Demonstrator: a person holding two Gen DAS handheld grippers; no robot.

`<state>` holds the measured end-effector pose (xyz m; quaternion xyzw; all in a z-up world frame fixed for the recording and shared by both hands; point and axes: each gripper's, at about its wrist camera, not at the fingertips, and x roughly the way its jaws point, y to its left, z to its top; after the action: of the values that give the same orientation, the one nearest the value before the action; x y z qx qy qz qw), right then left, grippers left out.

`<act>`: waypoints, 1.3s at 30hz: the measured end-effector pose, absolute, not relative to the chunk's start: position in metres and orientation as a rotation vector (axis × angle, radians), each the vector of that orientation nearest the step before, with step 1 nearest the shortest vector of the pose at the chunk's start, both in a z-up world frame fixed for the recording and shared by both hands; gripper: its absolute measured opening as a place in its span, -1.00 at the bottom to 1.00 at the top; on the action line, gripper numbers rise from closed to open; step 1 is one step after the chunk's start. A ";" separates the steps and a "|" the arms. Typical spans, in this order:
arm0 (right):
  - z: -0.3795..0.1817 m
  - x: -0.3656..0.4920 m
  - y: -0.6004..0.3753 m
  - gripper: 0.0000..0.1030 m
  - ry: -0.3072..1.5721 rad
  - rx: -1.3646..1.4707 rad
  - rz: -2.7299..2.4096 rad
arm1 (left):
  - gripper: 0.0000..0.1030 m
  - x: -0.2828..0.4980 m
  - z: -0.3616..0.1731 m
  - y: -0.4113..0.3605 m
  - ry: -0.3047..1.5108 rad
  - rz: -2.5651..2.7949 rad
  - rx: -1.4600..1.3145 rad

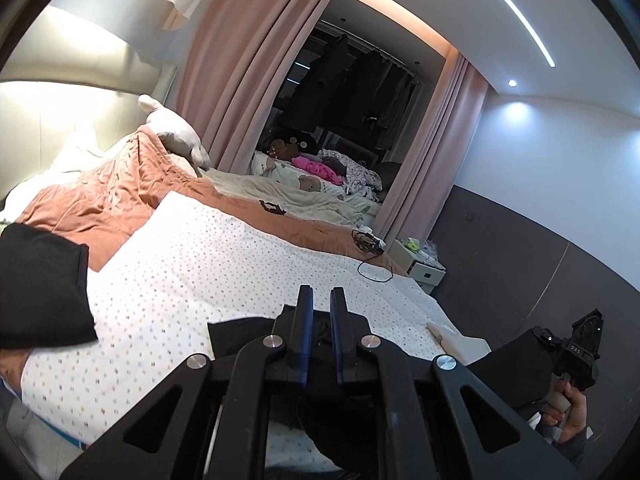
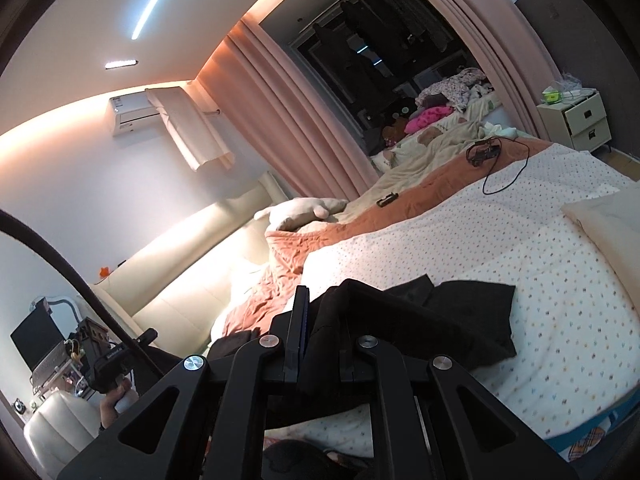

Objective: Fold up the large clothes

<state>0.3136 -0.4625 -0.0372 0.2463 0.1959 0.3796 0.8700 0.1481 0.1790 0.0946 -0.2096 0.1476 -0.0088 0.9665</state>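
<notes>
A black garment (image 2: 460, 320) lies partly spread on the dotted bed sheet (image 2: 520, 264), and its near edge is lifted. My right gripper (image 2: 324, 292) is shut on that edge; the cloth drapes over its right finger and hides it. In the left wrist view my left gripper (image 1: 322, 290) is shut on another part of the black garment (image 1: 332, 420), which hangs dark below the fingers (image 1: 306, 320). The right gripper (image 1: 576, 352) shows at the far right in a hand, with black cloth trailing from it. The left gripper (image 2: 108, 360) appears at the lower left of the right wrist view.
A separate black folded cloth (image 1: 40, 284) rests at the left on the orange quilt (image 1: 120, 200). A small black device with a cable (image 1: 370, 248) lies farther up the bed. A white nightstand (image 1: 420, 264) stands beyond the bed's corner. A pale pillow (image 2: 608, 220) sits on the right.
</notes>
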 end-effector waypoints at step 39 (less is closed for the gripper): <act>-0.083 0.561 -0.310 -0.82 0.758 0.429 0.482 | -0.91 0.460 -0.072 0.256 0.749 0.088 -0.436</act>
<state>0.5612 -0.3102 -0.0829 0.2056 0.3635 0.2313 0.8787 0.4602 0.2564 -0.0718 -0.2113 0.3629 0.0424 0.9066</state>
